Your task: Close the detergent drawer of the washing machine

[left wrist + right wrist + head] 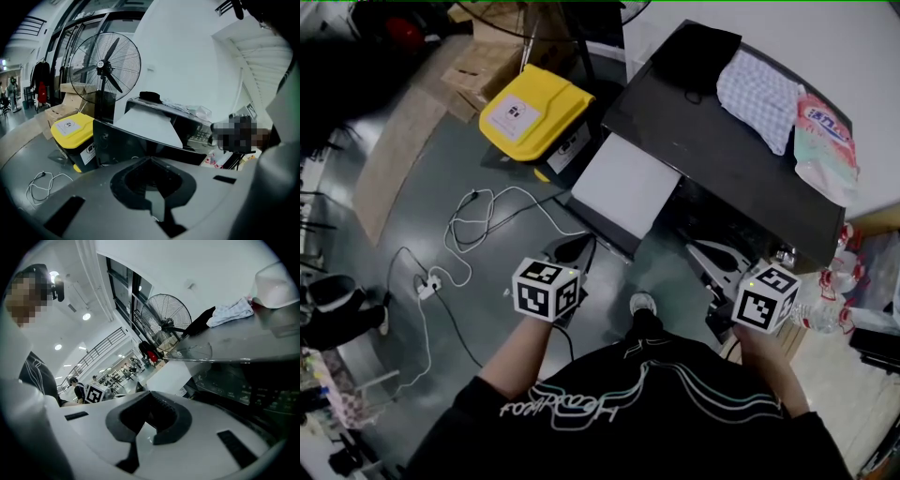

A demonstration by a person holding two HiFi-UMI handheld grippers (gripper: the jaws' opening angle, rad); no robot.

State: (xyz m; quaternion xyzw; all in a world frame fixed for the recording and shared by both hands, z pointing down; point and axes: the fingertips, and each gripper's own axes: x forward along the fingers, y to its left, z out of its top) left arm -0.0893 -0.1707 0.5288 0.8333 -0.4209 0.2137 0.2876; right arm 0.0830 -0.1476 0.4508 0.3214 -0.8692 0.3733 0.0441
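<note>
— Tongs, left and right: what state?

— Left tongs (572,248) are drawn together, tips meeting, with nothing between them. Right tongs (712,255) are the same, closed on nothing. Both are held low in front of the person, well apart from each other, and neither touches the machine.

— Position of the detergent drawer?

— The detergent drawer (623,185), a white panel, stands pulled out from the front of the washing machine (722,159), at the machine's left end as the person faces it. The left tongs point toward it from near, with a gap between.

— Items on the machine's dark top?

— 3 noted: a black cloth (698,52) at the far corner, a checked cloth (759,94) just beside it, and a pink-and-white pouch (825,141) at the right edge.

— Surroundings?

— 1 yellow-lidded bin (534,111) sits on the floor beyond the drawer, with a standing fan (105,70) behind it. A white cable (478,220) lies looped on the grey floor to the left.
</note>
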